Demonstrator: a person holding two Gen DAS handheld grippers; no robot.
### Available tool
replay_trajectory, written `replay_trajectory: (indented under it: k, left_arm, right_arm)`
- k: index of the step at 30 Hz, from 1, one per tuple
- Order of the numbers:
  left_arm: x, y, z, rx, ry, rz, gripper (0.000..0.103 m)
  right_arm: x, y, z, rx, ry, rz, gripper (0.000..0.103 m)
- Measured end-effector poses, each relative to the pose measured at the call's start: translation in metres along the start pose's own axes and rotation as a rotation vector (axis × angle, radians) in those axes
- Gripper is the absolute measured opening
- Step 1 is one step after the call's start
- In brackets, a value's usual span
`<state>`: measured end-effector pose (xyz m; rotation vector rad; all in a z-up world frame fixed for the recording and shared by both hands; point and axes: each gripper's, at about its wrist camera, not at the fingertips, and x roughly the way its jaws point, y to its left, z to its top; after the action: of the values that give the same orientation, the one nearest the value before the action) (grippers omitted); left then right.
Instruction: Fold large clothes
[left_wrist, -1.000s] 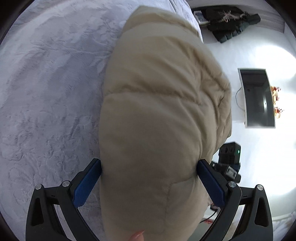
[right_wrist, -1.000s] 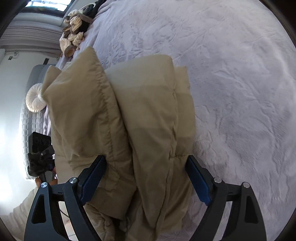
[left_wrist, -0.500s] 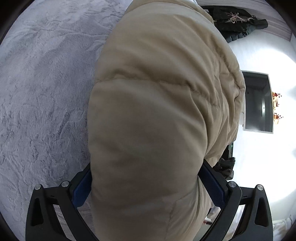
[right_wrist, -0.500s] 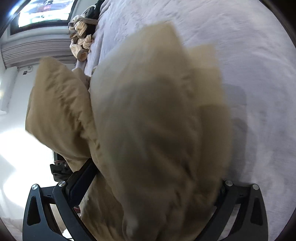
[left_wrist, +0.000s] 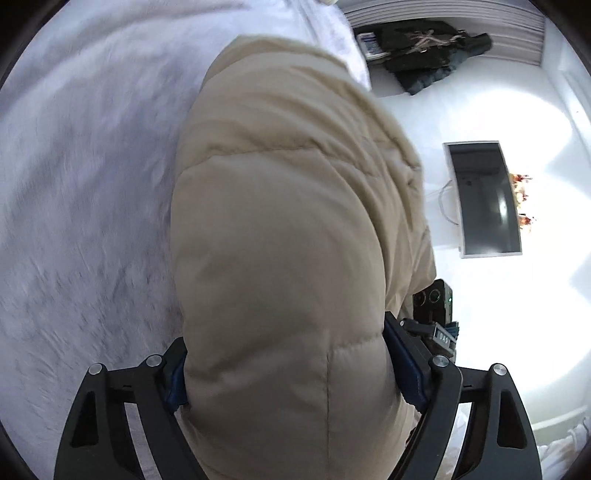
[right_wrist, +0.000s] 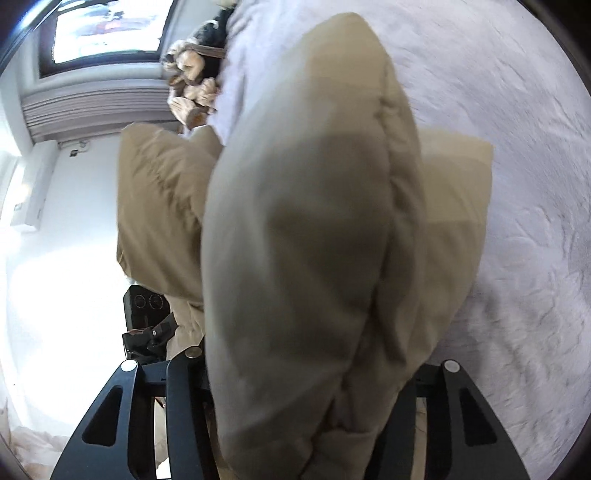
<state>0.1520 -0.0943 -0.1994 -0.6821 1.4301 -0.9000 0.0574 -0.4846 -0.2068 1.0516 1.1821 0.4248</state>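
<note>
Grey bedspread (left_wrist: 85, 192) underneath, wall screen (left_wrist: 484, 199) beyond. Puffy beige jacket (left_wrist: 280, 229) bunched between both tools, above bed. Left tool (left_wrist: 284, 373) closing, pads pressing jacket. Right tool (right_wrist: 306, 373) closing, clamping jacket folds.

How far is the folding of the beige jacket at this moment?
Done: the jacket already lies in several stacked layers. In hand: both grippers are closing on the padded bundle, the left gripper and the right gripper each with fabric filling its jaws, above the bed. Left: laying the bundle down flat; whether more folds are needed, the pictures do not show.
</note>
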Motion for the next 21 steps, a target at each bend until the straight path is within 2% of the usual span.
replay_trajectory:
  k: [5, 10, 13, 17, 21]
  left_arm:
    - [-0.056, 0.017, 0.024, 0.042, -0.045, -0.017, 0.086]
    - [-0.122, 0.045, 0.06, 0.075, -0.102, 0.01, 0.086]
    - [-0.162, 0.068, 0.088, 0.076, -0.147, 0.048, 0.086]
    - [-0.199, 0.11, 0.119, 0.046, -0.191, 0.097, 0.086]
    - [-0.204, 0.169, 0.138, -0.055, -0.19, 0.133, 0.086]
  right_arm:
    - [0.02, 0.048, -0.007, -0.066, -0.054, 0.007, 0.054]
    - [0.077, 0.096, -0.001, -0.126, -0.069, 0.03, 0.054]
    - [0.112, 0.111, 0.005, -0.139, -0.055, 0.048, 0.054]
    - [0.171, 0.128, 0.016, -0.172, -0.029, 0.033, 0.054]
    - [0.216, 0.12, 0.024, -0.15, 0.014, -0.026, 0.054]
